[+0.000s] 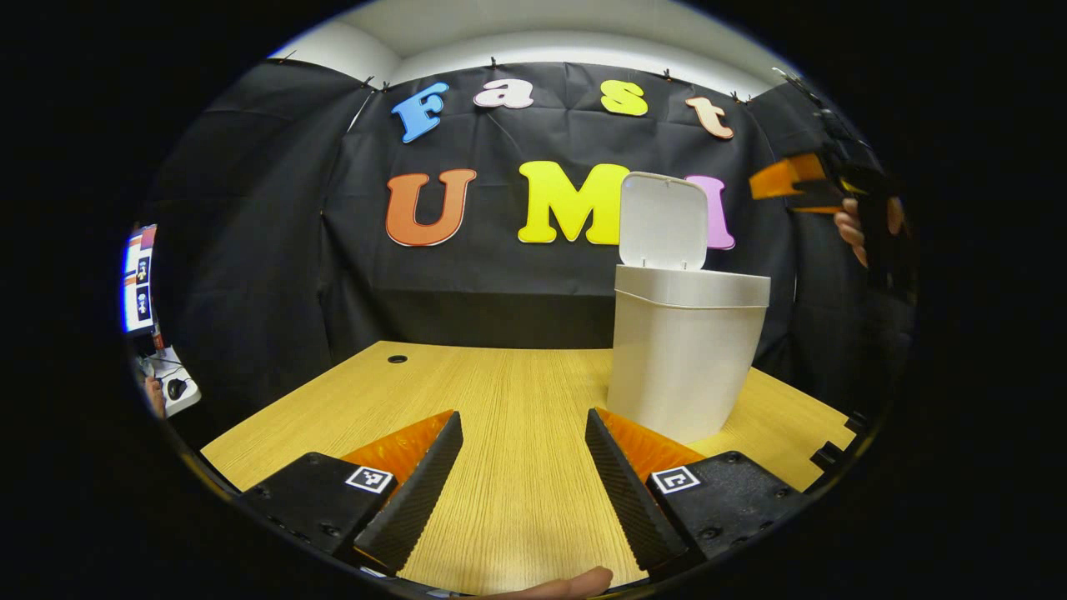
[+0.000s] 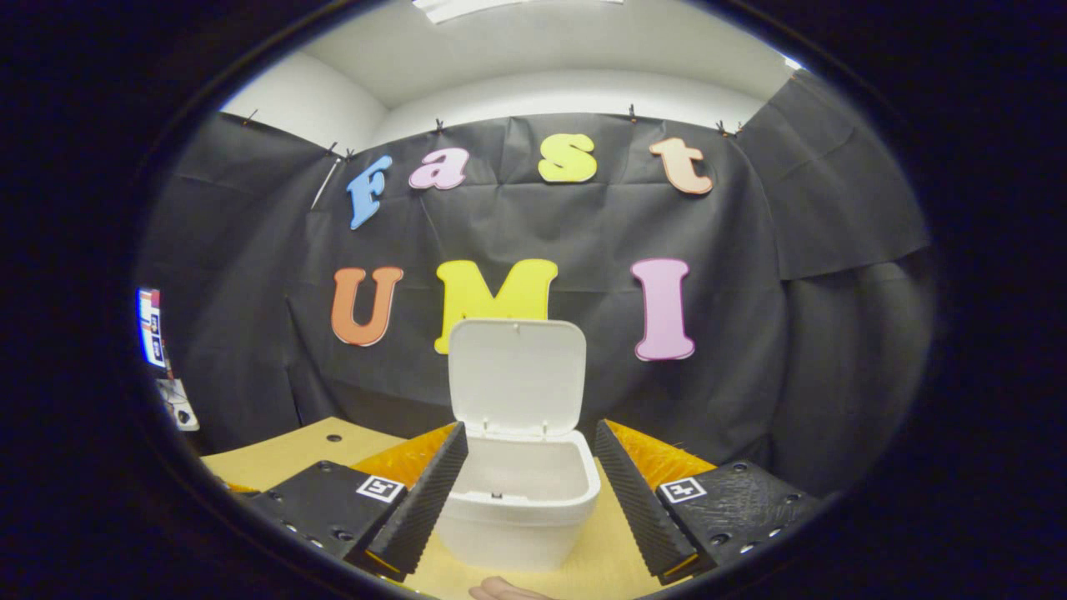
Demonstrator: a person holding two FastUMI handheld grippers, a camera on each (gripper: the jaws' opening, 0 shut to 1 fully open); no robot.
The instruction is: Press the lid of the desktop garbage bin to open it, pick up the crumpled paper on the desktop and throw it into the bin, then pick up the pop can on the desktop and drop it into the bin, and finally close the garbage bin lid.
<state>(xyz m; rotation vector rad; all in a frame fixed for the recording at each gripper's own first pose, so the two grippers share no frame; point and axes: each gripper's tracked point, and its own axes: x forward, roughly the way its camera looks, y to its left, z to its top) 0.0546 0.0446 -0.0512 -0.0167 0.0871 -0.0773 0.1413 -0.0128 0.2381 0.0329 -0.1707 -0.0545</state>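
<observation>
The wooden counter [image 1: 517, 392] carries the white garbage bin [image 1: 683, 358] toward its far right part, near the back edge, and the bin's lid [image 1: 664, 221] stands upright on its hinge, so the mouth is open. In the right gripper view the same bin [image 2: 521, 500] sits just ahead and below, its lid [image 2: 517, 375] raised and the hollow looking bare as far as the shallow angle lets one tell; neither crumpled paper nor pop can lies on the stretch of counter in sight. Judging from that, the step in hand is most likely the closing of the lid. The right tongs [image 2: 529, 492] are held wide with nothing between the fingers, raised above and in front of the bin's mouth; they also appear high at the right in the left gripper view [image 1: 783, 187], near the level of the lid's top. The left tongs [image 1: 521, 483] hover low over the near edge of the counter, also wide and holding nothing, well apart from the bin. To close it well, the right tongs would best reach over the lid's top edge and push it forward and down evenly, near the middle, until it latches, while the bin stays planted.
</observation>
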